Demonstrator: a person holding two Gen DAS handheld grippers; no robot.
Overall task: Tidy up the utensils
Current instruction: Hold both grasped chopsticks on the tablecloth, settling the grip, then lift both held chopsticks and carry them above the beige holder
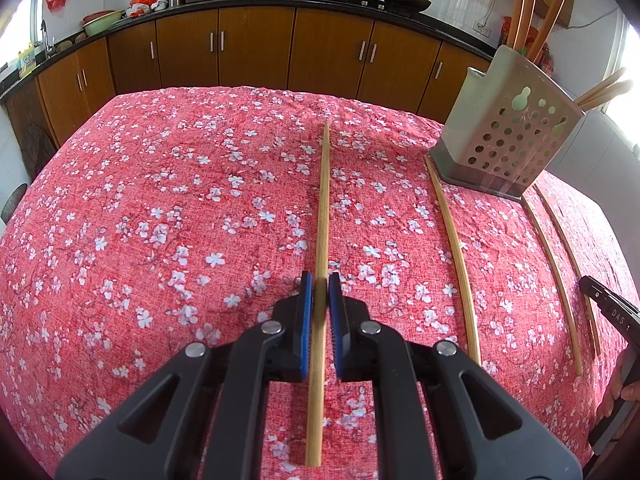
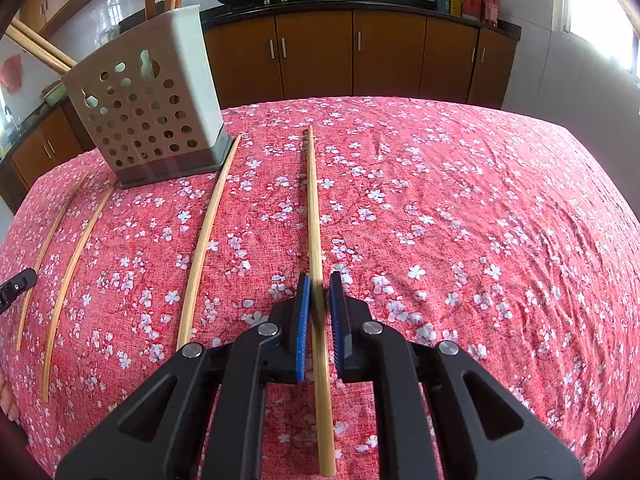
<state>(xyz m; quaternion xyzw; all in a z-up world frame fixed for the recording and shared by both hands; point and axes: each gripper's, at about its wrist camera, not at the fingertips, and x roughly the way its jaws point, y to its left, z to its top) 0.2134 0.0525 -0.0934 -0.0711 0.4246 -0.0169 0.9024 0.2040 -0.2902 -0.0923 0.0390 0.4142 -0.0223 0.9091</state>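
The left gripper (image 1: 321, 312) straddles a chopstick (image 1: 322, 216) lying on the bench's floral tablecloth (image 1: 160, 208), its blue pads slightly apart, not visibly pinching. The right gripper (image 2: 319, 312) likewise brackets its own chopstick (image 2: 314, 208), pads parted. Between the grippers, three more chopsticks (image 2: 204, 236) lie near the perforated utensil holder (image 2: 148, 120), which holds upright chopsticks.

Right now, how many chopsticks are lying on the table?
4 chopsticks. One lies between the left gripper jaws, one between the right gripper jaws, and two between them, by the holder. More stand inside it.
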